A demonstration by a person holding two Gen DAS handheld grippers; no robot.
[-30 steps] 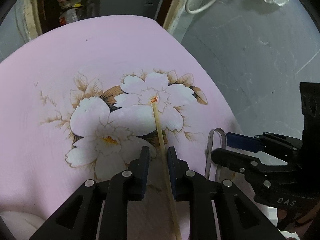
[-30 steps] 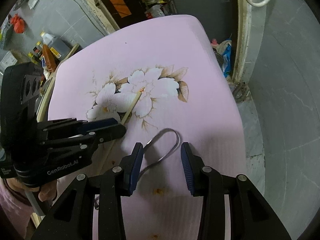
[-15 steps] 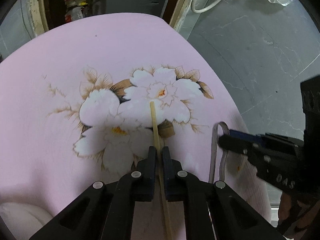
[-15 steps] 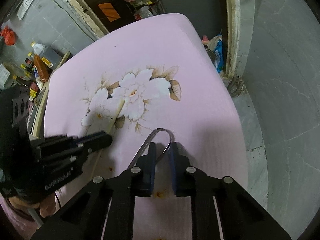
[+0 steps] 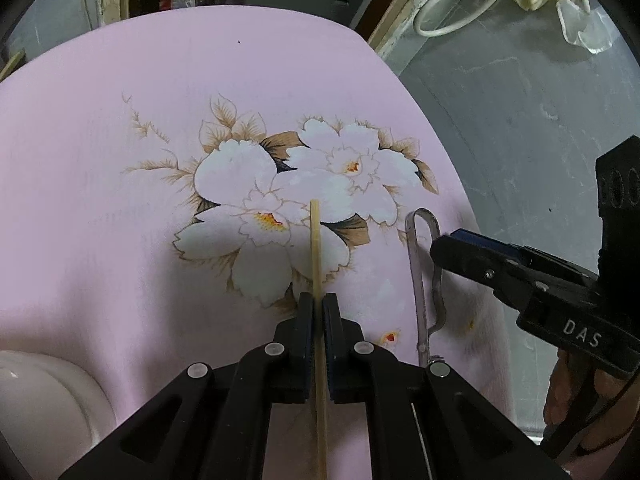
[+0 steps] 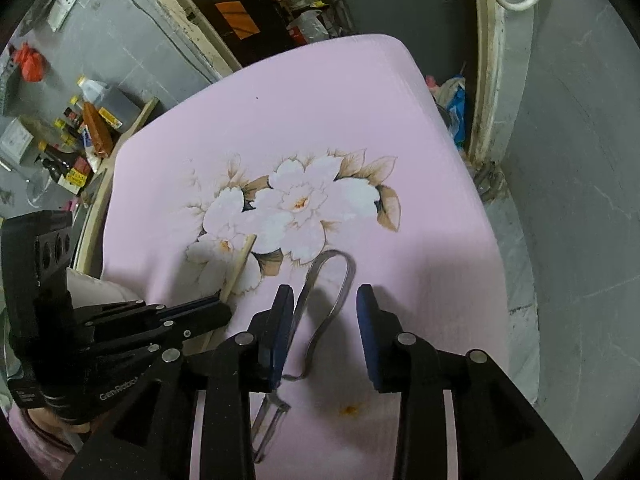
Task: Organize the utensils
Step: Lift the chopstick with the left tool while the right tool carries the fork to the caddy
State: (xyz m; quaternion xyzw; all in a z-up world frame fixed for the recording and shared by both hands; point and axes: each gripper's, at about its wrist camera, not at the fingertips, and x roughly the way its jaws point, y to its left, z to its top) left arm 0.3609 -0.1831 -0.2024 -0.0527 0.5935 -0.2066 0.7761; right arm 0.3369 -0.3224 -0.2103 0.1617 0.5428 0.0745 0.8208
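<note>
1. Left gripper (image 5: 318, 300), lower centre of the left wrist view: jaws closed tight on a thin wooden stick (image 5: 316, 248), probably a chopstick. The stick runs straight up the frame between the pads, its free end over the white flower print. Held mid-length, likely so it balances and does not swing.

2. Right gripper (image 6: 325, 312), lower centre of the right wrist view: jaws opening, set wide either side of a bent metal utensil (image 6: 332, 280) with a looped handle. The left pad looks to be touching or just beside one side of the loop; the right pad is clear of it. No grip on it as it stands.

3. Metal utensil lies flat on the pink flowered cloth (image 6: 280, 112), loop toward mid-frame, its other end running down under the right gripper's body.

4. In the left view the same utensil sits right of the stick, the right gripper's tip at its loop.

5. Judgement: both utensils are being gathered at once; the metal one needs a fresh closing, since a thin loop slips easily.
</note>
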